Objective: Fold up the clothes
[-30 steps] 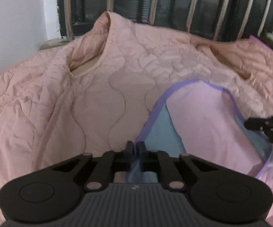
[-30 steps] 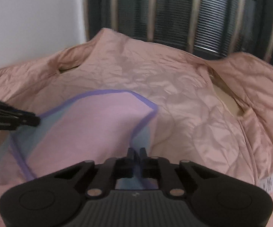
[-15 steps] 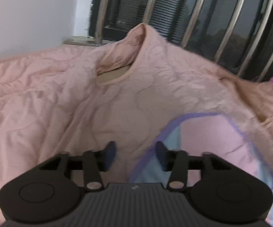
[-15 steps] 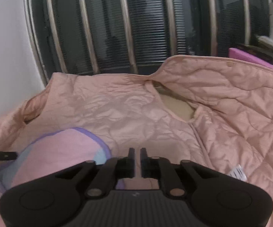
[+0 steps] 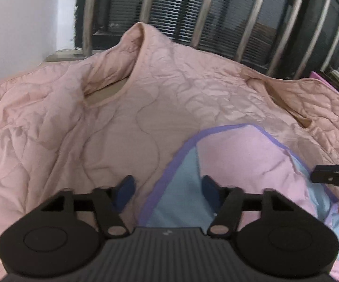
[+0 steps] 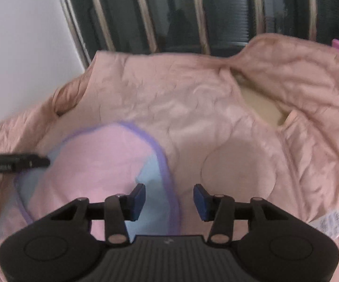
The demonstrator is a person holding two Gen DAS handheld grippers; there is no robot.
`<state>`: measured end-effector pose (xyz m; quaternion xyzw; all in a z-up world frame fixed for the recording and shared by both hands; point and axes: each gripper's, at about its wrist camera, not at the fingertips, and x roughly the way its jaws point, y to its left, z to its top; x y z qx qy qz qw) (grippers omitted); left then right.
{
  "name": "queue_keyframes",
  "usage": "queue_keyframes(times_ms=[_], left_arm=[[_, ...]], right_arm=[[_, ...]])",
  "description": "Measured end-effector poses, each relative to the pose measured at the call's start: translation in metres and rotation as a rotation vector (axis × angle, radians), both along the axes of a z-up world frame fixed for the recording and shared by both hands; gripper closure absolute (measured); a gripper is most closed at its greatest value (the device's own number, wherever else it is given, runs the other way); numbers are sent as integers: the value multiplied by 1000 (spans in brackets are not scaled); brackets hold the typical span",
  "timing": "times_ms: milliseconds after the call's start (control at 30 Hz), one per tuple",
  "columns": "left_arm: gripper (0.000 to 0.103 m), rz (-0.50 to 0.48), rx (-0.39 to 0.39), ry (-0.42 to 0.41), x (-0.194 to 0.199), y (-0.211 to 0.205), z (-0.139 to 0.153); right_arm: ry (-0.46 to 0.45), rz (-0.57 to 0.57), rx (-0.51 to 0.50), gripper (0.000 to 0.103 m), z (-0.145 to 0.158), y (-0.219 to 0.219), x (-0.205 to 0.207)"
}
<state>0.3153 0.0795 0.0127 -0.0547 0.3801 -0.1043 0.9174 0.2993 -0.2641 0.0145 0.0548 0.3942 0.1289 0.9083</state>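
Both the left gripper (image 5: pixel 167 188) and right gripper (image 6: pixel 169 199) hover with jaws wide, holding nothing. The lilac-edged cloth (image 5: pixel 244 162) lies just below and between them, folded atop the pink jacket (image 5: pixel 99 129). A careless lift-off could snag the hem, undoing the fold.

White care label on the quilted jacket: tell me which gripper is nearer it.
Right. The right gripper hovers just left of the care label; the left gripper is farther left, over the purple-trimmed cloth.
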Motion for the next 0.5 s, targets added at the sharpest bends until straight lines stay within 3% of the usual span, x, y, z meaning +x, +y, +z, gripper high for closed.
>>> queue_keyframes(times_ms=[100, 233, 333, 433, 467, 500], left_arm=[[89, 10, 26, -3, 0, -1, -3], [96, 41, -2, -23, -3, 6, 0], [96, 38, 35, -35, -3, 2, 1], [86, 43, 68, -26, 0, -4, -2], [68, 41, 81, -27, -1, -5, -1], [41, 34, 88, -32, -2, -6, 0]], right_arm=[[9, 3, -23, 98, -7, 6, 2], [-42, -15, -60, 102, -4, 9, -2], [-69, -42, -101, 102, -2, 9, -3], [-53, -55, -142, 102, -6, 10, 0], [-52, -59, -143, 102, -5, 9, 0], [-54, -64, -142, 101, -2, 8, 0]])
